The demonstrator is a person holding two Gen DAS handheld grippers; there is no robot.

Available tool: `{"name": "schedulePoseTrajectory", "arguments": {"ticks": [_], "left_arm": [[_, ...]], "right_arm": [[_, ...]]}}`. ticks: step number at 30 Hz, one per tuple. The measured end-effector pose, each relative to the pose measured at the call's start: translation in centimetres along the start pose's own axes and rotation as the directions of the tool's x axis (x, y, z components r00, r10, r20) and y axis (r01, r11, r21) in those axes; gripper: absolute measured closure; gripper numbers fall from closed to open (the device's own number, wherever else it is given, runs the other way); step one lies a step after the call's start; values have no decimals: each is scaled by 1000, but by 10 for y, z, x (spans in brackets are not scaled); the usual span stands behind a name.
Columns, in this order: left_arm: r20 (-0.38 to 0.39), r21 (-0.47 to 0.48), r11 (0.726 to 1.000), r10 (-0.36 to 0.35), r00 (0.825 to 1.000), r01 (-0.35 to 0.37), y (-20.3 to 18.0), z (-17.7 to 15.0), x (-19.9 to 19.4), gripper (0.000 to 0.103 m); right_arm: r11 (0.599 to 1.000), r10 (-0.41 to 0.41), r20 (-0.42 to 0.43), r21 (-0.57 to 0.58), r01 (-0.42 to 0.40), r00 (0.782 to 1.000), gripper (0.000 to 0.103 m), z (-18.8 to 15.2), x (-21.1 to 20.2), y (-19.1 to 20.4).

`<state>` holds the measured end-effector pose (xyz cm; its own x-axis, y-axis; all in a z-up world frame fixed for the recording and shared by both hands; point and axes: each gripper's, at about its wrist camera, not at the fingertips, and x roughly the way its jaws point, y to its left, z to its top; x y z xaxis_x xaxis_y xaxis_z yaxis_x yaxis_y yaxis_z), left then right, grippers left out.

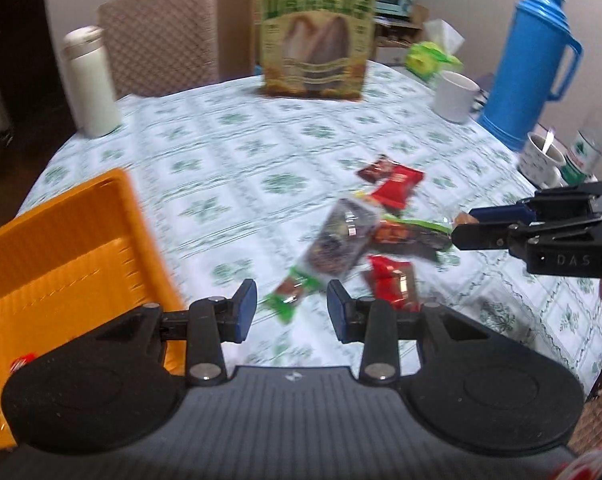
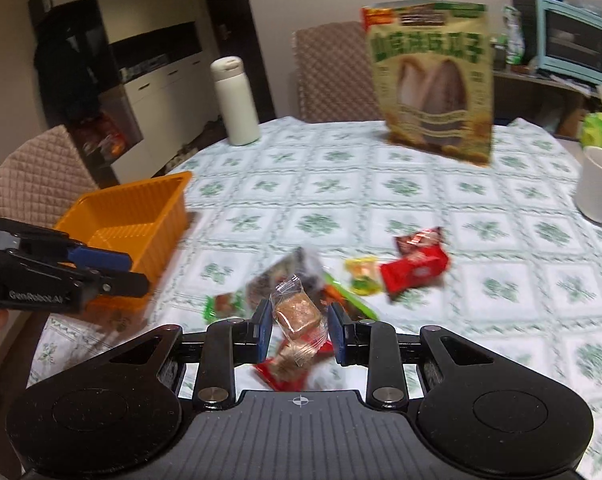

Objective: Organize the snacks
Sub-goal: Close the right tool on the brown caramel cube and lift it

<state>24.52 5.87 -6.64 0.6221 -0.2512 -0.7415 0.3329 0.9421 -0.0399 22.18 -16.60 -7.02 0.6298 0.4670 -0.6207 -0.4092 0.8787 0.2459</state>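
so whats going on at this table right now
A person is sorting snacks with handheld tongs in each hand. The right tongs grip a clear-wrapped brown snack above the pile of snack packets on the tablecloth. The left tongs hold nothing, jaws apart, between the pile and the orange tray.

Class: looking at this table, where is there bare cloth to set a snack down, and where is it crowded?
Bare cloth lies between the white bottle, the seed bag and the orange tray. It is crowded at the snack pile in the near middle, and around the mugs beside the blue thermos.
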Motion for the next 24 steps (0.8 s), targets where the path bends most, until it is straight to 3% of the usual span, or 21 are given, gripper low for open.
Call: {"name": "schedulePoseTrajectory", "arguments": {"ticks": [6, 13, 24], "left_arm": [[-32, 66, 997, -46, 998, 48, -29, 6, 27, 68], [-98, 50, 993, -99, 990, 105, -56, 10, 58, 68], [-154, 47, 997, -58, 986, 66, -79, 7, 90, 69]], "right_arm": [[998, -50, 18, 45, 49, 999, 73, -8, -18, -23], [992, -97, 31, 87, 94, 995, 73, -16, -36, -41], [984, -138, 40, 124, 132, 990, 73, -23, -51, -59]]}}
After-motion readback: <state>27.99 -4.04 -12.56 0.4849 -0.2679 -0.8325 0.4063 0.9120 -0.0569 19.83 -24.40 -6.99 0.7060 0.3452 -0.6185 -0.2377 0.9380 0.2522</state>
